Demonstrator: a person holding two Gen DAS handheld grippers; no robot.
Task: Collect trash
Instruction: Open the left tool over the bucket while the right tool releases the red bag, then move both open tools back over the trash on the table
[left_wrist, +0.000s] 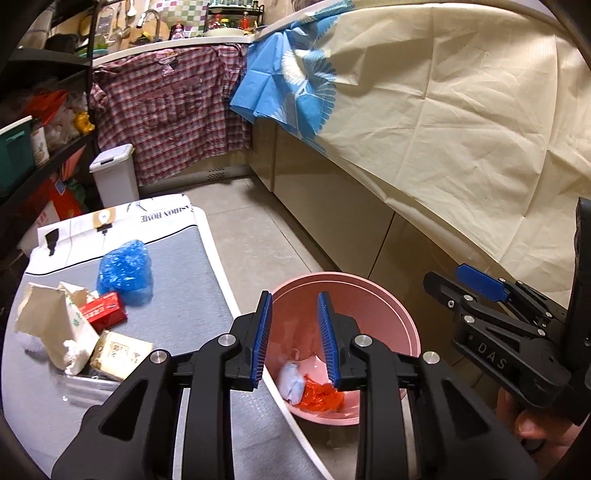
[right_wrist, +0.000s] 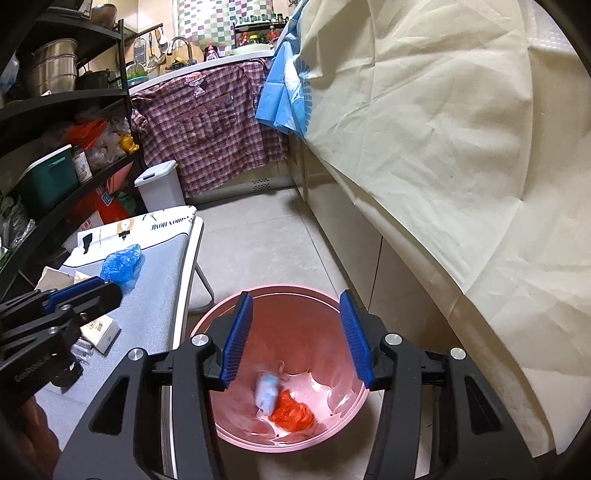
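Both grippers hang over a pink bin (right_wrist: 332, 314) that stands on the tiled floor just beside a low grey-topped table (left_wrist: 192, 280). In the right wrist view the right gripper (right_wrist: 295, 332) has its blue-padded jaws spread wide with nothing between them, directly above the bin's mouth. Inside the bin lie a pale blue wad (right_wrist: 266, 395) and a crumpled orange wrapper (right_wrist: 293, 411), touching each other at the bottom; the pale wad looks blurred in this view.

The left wrist view shows the left gripper (left_wrist: 295, 339) with its jaws parted and empty, poised over the near rim of the bin where it meets the table edge. Only this view lays out the remaining trash on the table: a crumpled blue plastic bag (left_wrist: 125, 273), a red carton (left_wrist: 103, 312), a torn cream paper bag (left_wrist: 55, 325) and a beige box (left_wrist: 120, 354), clustered near the left side. From the right wrist most of that pile is hidden behind the left gripper's black frame; just the blue bag and part of the beige box show.

The left view also catches the right gripper from the side, with a hand (left_wrist: 532, 424) beneath it. A cream sheet (right_wrist: 461, 166) drapes the counter on the right in both views
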